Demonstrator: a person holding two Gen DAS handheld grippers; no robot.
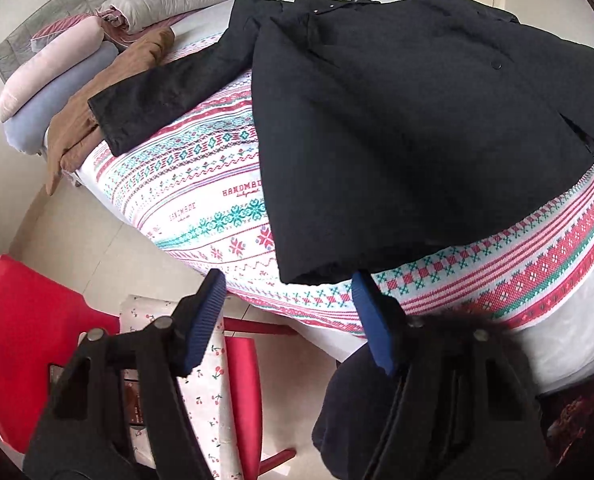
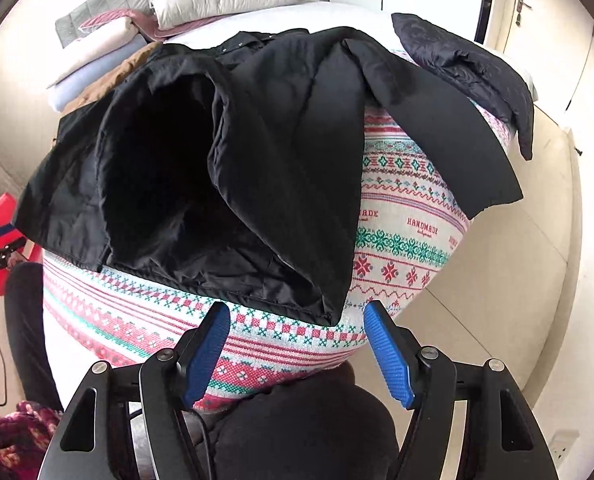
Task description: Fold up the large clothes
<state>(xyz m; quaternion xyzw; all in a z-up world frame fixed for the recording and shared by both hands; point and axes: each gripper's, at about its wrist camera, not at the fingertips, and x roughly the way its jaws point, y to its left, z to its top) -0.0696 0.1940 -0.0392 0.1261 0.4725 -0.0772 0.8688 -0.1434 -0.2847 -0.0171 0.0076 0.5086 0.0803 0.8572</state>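
A large black jacket (image 1: 397,120) lies spread on the bed's patterned sheet (image 1: 201,176), one sleeve (image 1: 157,100) stretched out to the left. In the right wrist view the jacket (image 2: 289,140) has a front panel turned back, showing shiny lining (image 2: 157,184), and the other sleeve (image 2: 449,132) points right. My left gripper (image 1: 288,278) is open just short of the hem's near corner, nothing between its blue pads (image 1: 201,328). My right gripper (image 2: 297,307) is open too, its jaws either side of the hem corner (image 2: 329,312) and a little in front of it, not touching.
Pillows and folded bedding (image 1: 57,76) are stacked at the bed's head, with a brown garment (image 1: 109,92) beside them. A second dark quilted garment (image 2: 469,68) lies at the far right edge. A red chair (image 1: 25,320) with cherry-print cloth (image 1: 213,392) stands by the bed. A person's dark-clad legs (image 2: 309,432) are below.
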